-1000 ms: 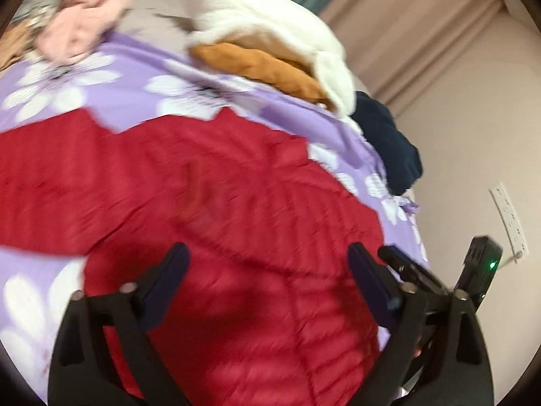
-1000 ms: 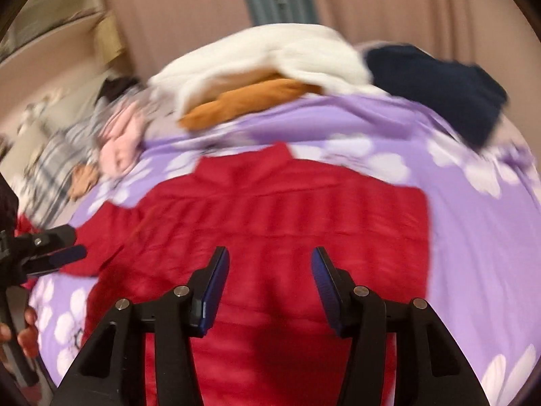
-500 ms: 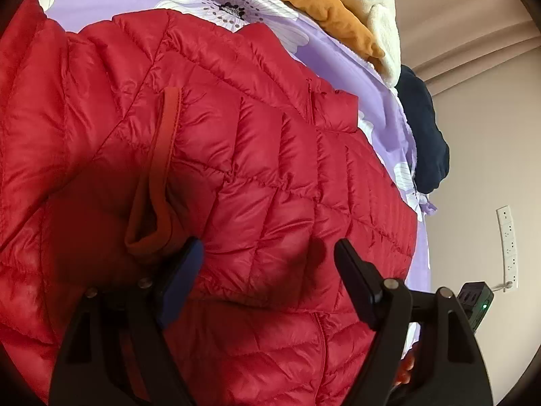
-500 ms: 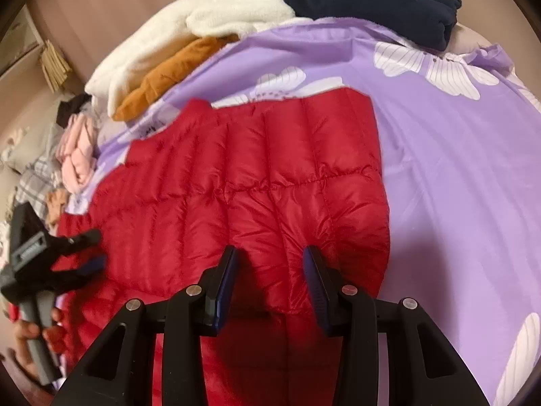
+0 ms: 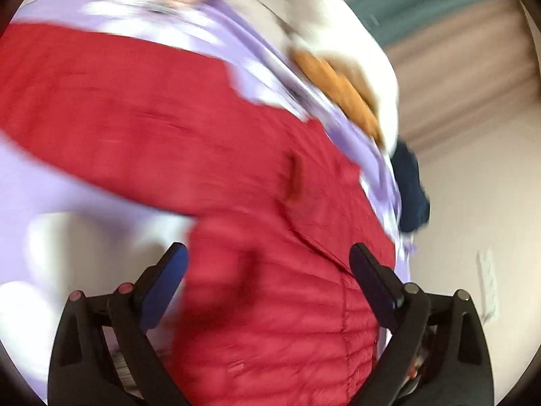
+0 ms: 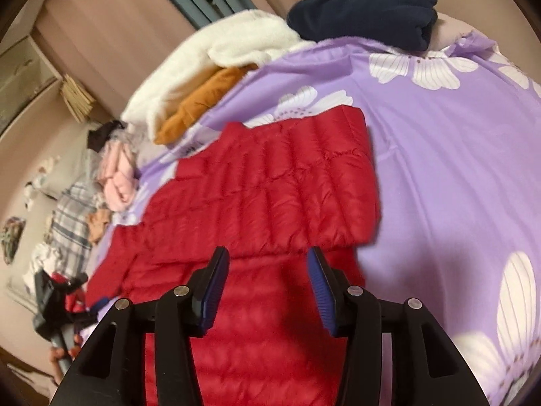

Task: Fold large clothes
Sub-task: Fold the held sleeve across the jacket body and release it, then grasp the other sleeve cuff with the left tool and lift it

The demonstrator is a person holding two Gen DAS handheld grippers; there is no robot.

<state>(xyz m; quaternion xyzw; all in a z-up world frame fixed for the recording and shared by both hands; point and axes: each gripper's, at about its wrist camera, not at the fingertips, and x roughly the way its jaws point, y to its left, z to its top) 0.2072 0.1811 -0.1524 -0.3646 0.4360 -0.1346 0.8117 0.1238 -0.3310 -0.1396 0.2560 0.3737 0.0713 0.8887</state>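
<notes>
The red down jacket (image 6: pixel 270 189) is lying flat on the purple flowered bedspread (image 6: pixel 456 155), probably so that it can be folded. One part of it is already lying doubled over the body. The right gripper (image 6: pixel 267 284) is hanging over the jacket's near part with its jaws half spread and pinching nothing. The left gripper (image 5: pixel 267 284) is hovering at the jacket's other side; its jaws have just been opening wide, with the jacket below them and not gripped.

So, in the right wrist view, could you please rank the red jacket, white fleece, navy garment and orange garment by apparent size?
1. Red quilted puffer jacket, though nearest.
2. White fluffy fleece.
3. Navy folded garment.
4. Orange folded garment, partly covered.
</notes>
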